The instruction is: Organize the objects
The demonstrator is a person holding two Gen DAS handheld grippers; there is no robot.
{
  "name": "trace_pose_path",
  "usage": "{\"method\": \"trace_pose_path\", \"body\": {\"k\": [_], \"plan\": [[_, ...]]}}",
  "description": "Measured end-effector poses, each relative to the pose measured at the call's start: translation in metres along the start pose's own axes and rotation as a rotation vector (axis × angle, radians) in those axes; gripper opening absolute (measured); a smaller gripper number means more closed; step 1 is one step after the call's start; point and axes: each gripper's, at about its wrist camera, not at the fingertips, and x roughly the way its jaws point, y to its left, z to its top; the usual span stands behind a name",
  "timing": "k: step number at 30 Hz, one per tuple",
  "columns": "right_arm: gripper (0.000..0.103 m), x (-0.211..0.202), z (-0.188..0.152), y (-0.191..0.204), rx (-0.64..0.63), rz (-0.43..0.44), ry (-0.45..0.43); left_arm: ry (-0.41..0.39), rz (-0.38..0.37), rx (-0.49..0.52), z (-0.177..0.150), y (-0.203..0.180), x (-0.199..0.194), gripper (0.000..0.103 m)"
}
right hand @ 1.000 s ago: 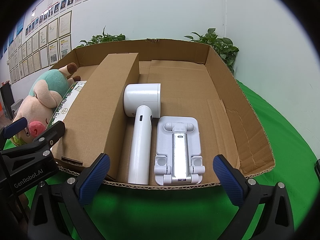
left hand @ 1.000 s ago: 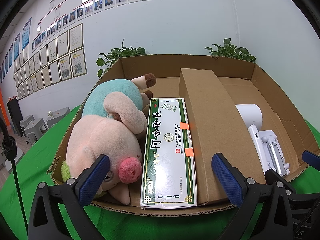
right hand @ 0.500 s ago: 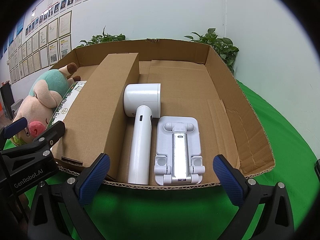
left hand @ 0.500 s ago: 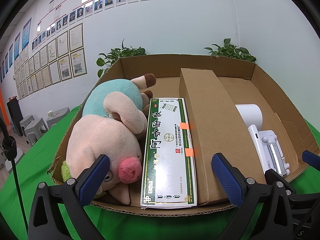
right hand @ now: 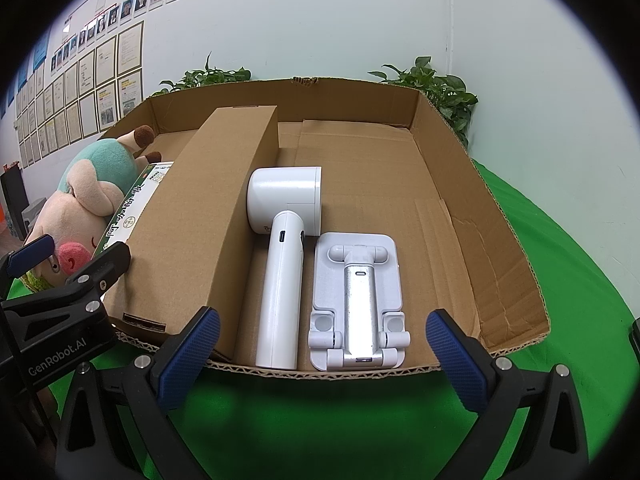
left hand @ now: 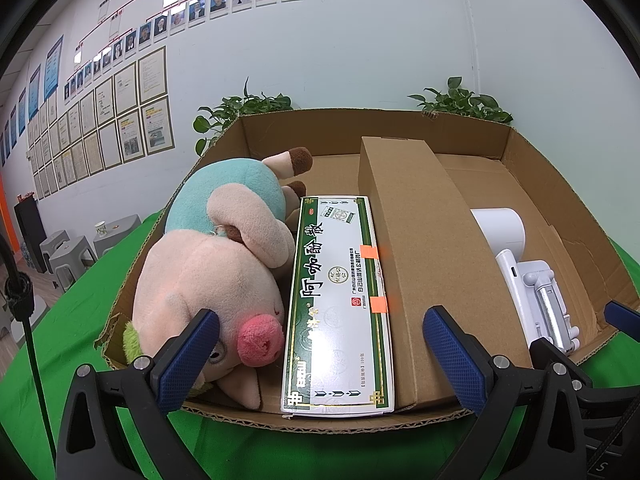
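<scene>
A shallow open cardboard tray [left hand: 360, 128] [right hand: 508, 248] lies on a green cloth. In it, left to right: a pink and teal plush pig [left hand: 208, 272] [right hand: 84, 200], a green and white medicine box [left hand: 336, 304] [right hand: 132, 216], a long brown carton [left hand: 432, 256] [right hand: 208, 216], a white handheld dryer [right hand: 282, 264] [left hand: 498, 230] and a white folding phone stand [right hand: 358, 296] [left hand: 548, 300]. My left gripper [left hand: 320, 364] is open and empty at the tray's near edge, before the medicine box. My right gripper [right hand: 324, 360] is open and empty before the dryer and stand.
The tray's right half behind the stand is bare cardboard [right hand: 360, 168]. Potted plants [left hand: 460, 100] stand behind the tray against a white wall. Grey stools [left hand: 68, 252] stand far left. The left gripper's body [right hand: 56, 320] shows at the right view's left edge.
</scene>
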Motion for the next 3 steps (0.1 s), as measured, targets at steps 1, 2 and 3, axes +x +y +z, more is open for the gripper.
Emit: {"method": "trace_pose_path", "body": {"k": [1,2,3], "plan": [[0.102,-0.0003,0.0000,-0.0003,0.000,0.000,0.000,-0.001,0.002,0.000,-0.0003,0.0001,-0.0001,0.103],[0.102,0.0001,0.0000,0.0001,0.000,0.000,0.000,-0.001,0.002,0.001,-0.0006,0.0003,-0.0003,0.103],[0.102,0.0001,0.0000,0.0000,0.000,0.000,0.000,-0.001,0.002,0.001,-0.0009,0.0004,-0.0004,0.103]]}}
